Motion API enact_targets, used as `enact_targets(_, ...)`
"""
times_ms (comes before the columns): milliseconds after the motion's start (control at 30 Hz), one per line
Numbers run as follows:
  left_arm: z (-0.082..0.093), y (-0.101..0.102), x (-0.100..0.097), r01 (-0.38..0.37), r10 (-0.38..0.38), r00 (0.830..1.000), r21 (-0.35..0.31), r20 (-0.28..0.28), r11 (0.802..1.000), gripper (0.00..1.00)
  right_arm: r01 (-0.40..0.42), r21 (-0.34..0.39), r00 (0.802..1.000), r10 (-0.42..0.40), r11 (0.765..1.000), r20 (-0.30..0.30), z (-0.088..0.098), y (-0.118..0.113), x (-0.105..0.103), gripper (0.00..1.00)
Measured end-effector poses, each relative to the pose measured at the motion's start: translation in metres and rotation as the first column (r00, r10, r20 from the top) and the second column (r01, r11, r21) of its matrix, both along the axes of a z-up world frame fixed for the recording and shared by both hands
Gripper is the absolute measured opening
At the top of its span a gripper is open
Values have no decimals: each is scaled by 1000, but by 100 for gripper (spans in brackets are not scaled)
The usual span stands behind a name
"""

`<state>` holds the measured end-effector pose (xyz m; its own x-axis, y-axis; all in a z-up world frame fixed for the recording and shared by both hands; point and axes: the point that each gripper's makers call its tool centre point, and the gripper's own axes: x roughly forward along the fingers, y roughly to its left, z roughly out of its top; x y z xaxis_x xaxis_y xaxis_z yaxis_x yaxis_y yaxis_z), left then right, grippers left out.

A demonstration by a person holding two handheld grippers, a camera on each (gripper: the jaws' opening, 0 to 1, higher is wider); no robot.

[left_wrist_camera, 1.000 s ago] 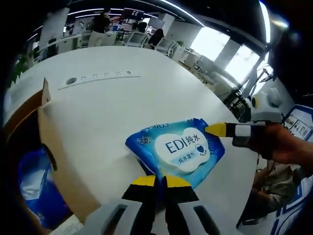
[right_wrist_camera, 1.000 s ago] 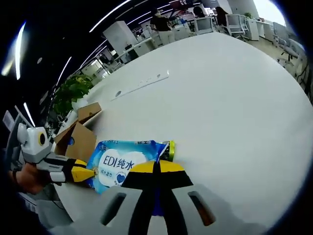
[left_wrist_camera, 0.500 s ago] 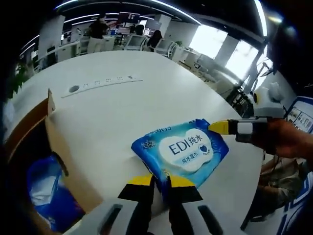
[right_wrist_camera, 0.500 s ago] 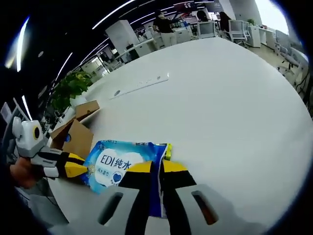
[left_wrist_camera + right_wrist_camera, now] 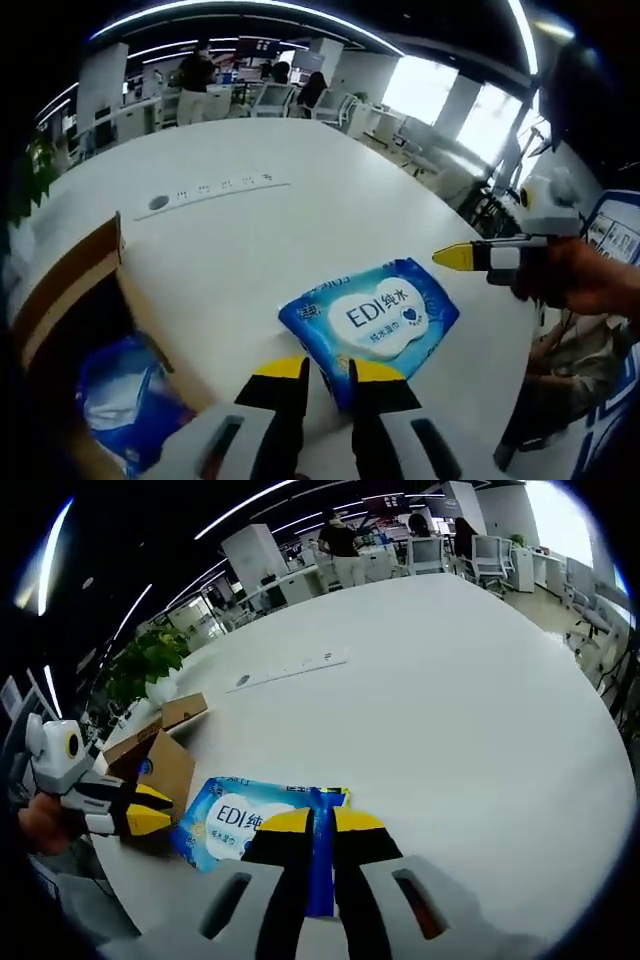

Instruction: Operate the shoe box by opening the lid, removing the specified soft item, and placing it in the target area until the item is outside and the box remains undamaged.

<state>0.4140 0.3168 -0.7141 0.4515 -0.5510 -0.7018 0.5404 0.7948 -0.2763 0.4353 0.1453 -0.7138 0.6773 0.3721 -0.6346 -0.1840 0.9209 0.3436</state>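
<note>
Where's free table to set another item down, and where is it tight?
Free: the white round table beyond the blue wet-wipe pack, up to the grey inset power strip. Tight: the near edge, between the open cardboard box, pack, left gripper and right gripper.

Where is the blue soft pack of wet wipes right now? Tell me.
The blue soft pack of wet wipes lies flat on the white round table, outside and to the right of the open cardboard shoe box in the left gripper view, between both grippers' jaws.
</note>
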Motion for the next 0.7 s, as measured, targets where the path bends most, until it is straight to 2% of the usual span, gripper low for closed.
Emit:
enact_targets(100, 7, 1, 1, 3, -3, 1000, -7, 8, 1000, 17, -5, 1, 1000, 5, 1000, 14, 5, 1, -3, 9)
enact_targets(233, 18, 0, 3, 23, -22, 999, -28, 49, 999, 29, -31, 7, 998, 31, 999, 50, 18, 8, -9, 15)
enact_targets(500, 32, 7, 3, 40, -37, 995, -34, 93, 999, 32, -107, -1, 989, 106, 994, 106, 32, 23, -14, 33)
enact_targets(700, 45, 20, 2, 49, -43, 990, -37, 131, 998, 39, -186, -33, 975, 189, 982, 122, 43, 44, -21, 45)
